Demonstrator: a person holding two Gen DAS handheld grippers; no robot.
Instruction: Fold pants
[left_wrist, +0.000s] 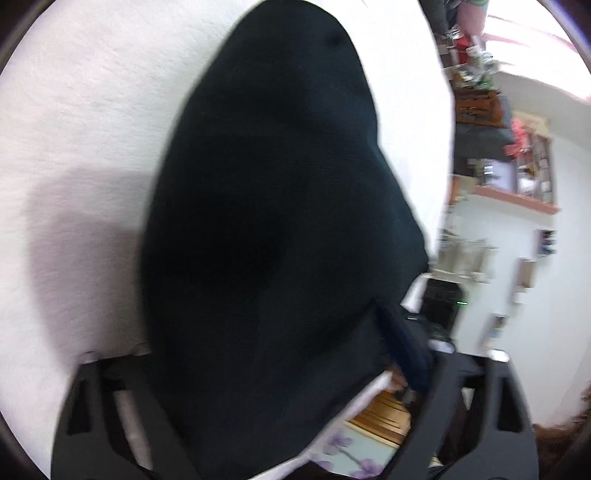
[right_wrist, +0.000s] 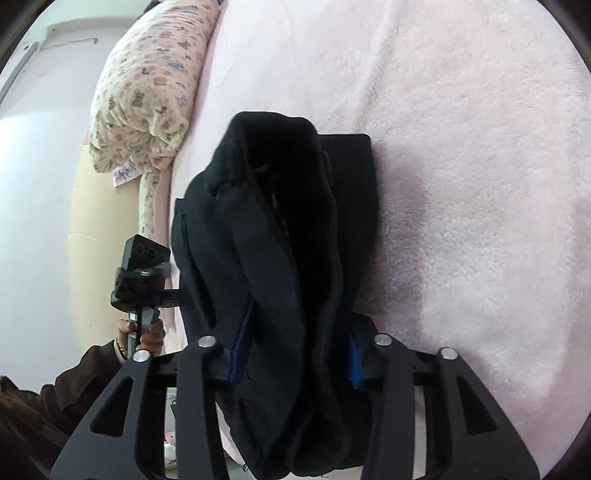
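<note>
Looking along the right gripper (right_wrist: 295, 365), we see its two black plastic fingers (right_wrist: 229, 369) with blue pads pinching a thick bundle of the dark navy, ribbed-knit pants (right_wrist: 273, 258); the pads press into the fabric on both sides, so the cloth bulges above and below them. Beyond the pads the pants rise as a folded stack, with a rolled cuff or waistband curling open at the far end, and the lowest layer lies flat on the fluffy pale pink blanket (right_wrist: 461, 147) that covers the bed.

To the left in the same view, a hand (right_wrist: 147, 338) in a dark brown sleeve (right_wrist: 74, 384) holds the handle of the left gripper, whose black camera block (right_wrist: 146, 254) sits right beside the edge of the pants. Farther off, a cream floral-print pillow (right_wrist: 147, 88) lies along the blanket's far left edge, next to a pale wall.

From the left wrist, we see the black fingers (left_wrist: 107, 402) of the left gripper (left_wrist: 280, 391) set fairly wide apart, and the same dark pants (left_wrist: 266, 221) fill the space between them and most of the view. The picture is blurred, and we cannot tell whether the pads press on the cloth. Behind the pants the pale blanket (left_wrist: 92, 129) spreads out, and at the far right cluttered wall shelves (left_wrist: 517, 192) show dimly.
</note>
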